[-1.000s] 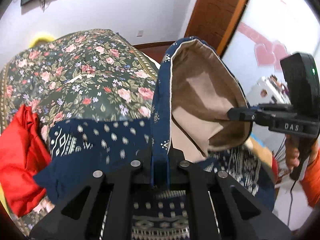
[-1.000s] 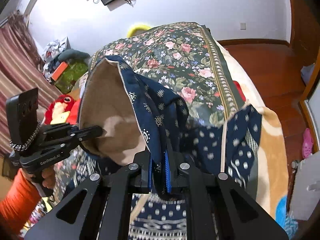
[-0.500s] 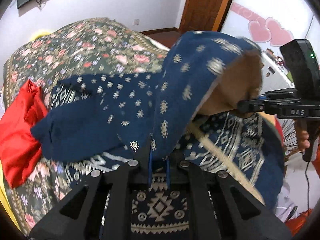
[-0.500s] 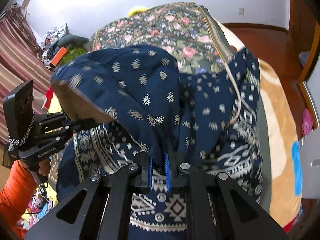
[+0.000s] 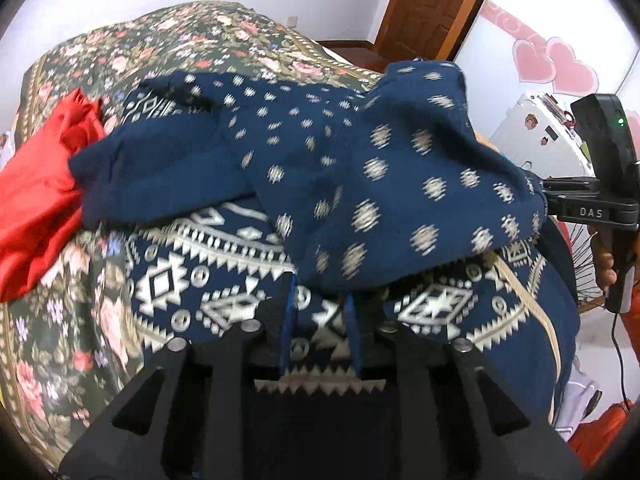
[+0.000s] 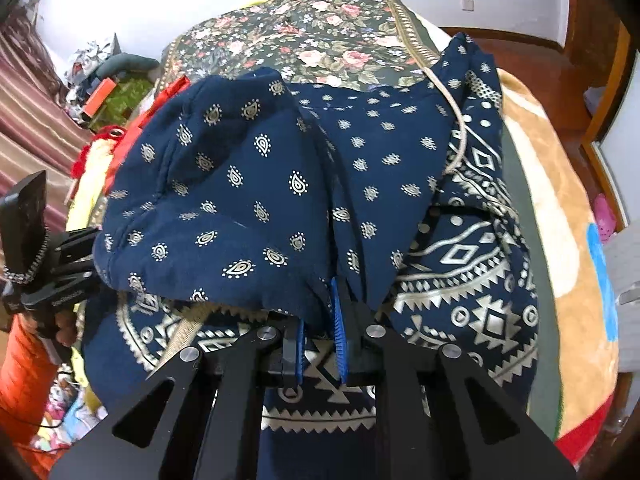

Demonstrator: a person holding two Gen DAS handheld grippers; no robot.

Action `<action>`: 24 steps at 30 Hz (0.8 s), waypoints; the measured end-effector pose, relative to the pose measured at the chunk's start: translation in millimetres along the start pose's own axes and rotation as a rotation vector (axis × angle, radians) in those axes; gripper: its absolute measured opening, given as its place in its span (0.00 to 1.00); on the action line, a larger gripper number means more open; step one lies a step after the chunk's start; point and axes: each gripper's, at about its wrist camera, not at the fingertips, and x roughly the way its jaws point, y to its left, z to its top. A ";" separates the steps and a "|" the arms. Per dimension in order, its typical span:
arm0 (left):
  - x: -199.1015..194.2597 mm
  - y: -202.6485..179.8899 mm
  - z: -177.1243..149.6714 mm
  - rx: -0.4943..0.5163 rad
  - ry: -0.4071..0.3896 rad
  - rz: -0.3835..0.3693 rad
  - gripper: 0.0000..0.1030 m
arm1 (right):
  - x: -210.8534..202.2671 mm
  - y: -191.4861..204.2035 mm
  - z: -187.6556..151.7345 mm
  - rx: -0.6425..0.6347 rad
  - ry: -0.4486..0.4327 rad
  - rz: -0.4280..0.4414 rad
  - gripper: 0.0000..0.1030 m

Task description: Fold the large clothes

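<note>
Left gripper [image 5: 320, 320]: I saw its blue-padded jaws just opening, standing apart, the cloth's edge slack between them, no longer pinched.
Right gripper [image 6: 320, 336]: I saw its jaws slightly parted; whether the pads pressed the fold, I could not tell.
Garment: the large navy printed cotton garment with cream geometric borders [image 6: 280, 184] lay on the bed, its upper half doubled over the lower.
Bed: a dark floral quilt [image 5: 224, 36] lay beneath it.
Beside: a crumpled red cloth [image 5: 36, 200] touched the garment's far corner.
</note>
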 end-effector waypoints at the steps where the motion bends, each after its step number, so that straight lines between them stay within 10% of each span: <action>1: -2.0 1.5 -3.1 -0.005 0.000 0.003 0.24 | -0.5 -1.1 -2.3 0.006 0.002 -0.002 0.13; 17: -56.6 10.8 20.3 -0.023 -0.144 0.131 0.31 | -52.3 -9.3 -2.0 0.024 -0.082 -0.041 0.35; 24: -51.6 -25.8 40.9 0.028 -0.199 0.089 0.56 | -47.4 7.1 10.5 0.006 -0.130 -0.016 0.42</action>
